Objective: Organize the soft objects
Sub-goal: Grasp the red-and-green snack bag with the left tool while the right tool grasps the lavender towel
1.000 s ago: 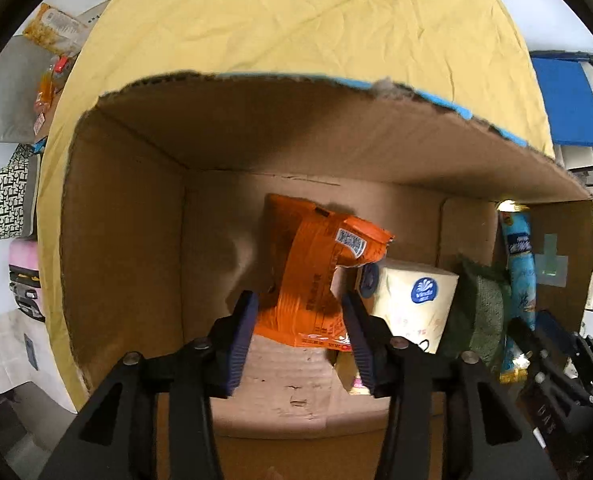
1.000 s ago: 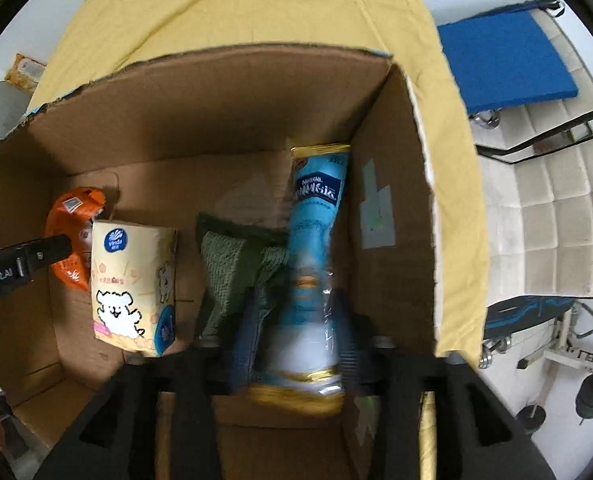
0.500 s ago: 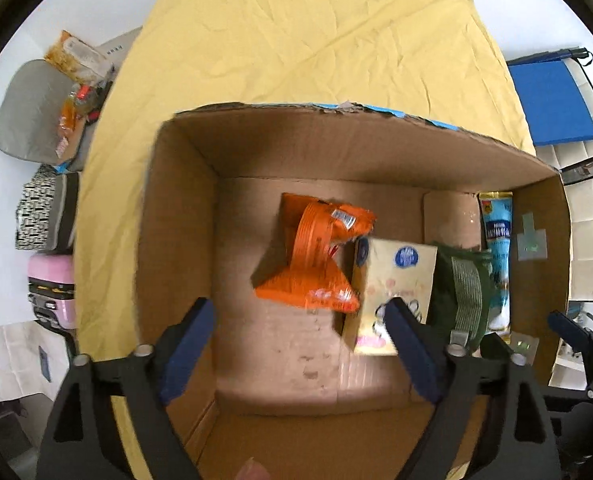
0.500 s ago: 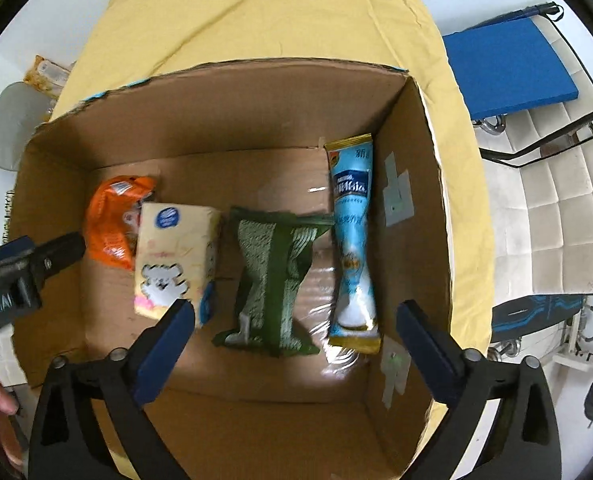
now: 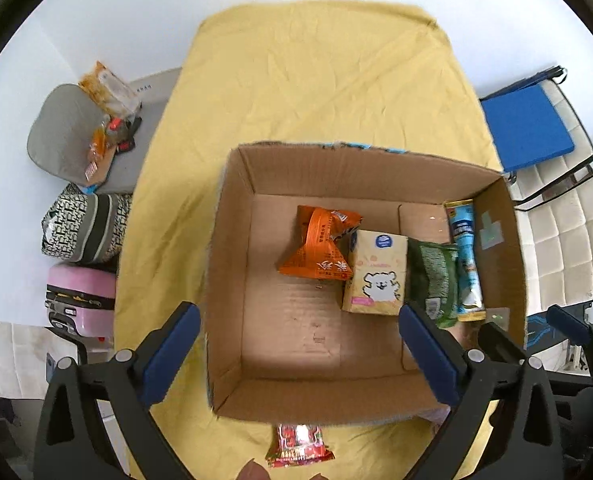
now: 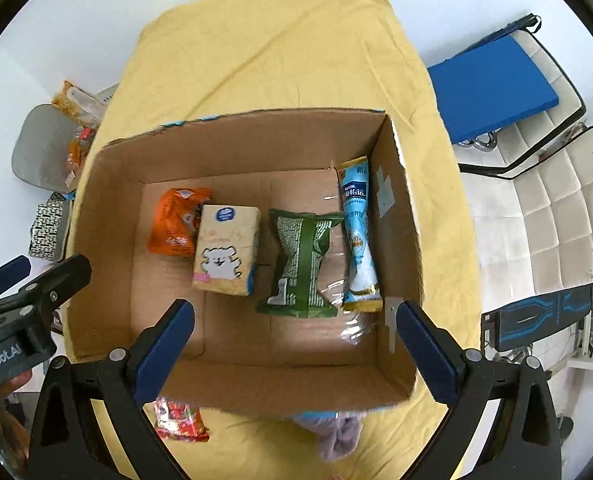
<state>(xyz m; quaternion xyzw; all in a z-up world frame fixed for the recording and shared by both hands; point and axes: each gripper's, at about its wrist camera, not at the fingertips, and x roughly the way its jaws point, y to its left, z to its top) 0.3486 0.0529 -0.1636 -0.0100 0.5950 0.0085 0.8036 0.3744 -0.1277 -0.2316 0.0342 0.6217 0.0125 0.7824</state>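
Both the left gripper and the right gripper hover above the cardboard box with jaws spread wide and empty. Inside lie an orange packet, a tissue pack, a green pouch and a blue sachet in a row. Judging by this, a placing step is done; next likely comes fetching the red snack packet or the lilac cloth lying on the yellow-covered counter beside the box's near wall

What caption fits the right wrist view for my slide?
Open right gripper above a cardboard box holding four packs in a row, orange snack bag to blue sachet.
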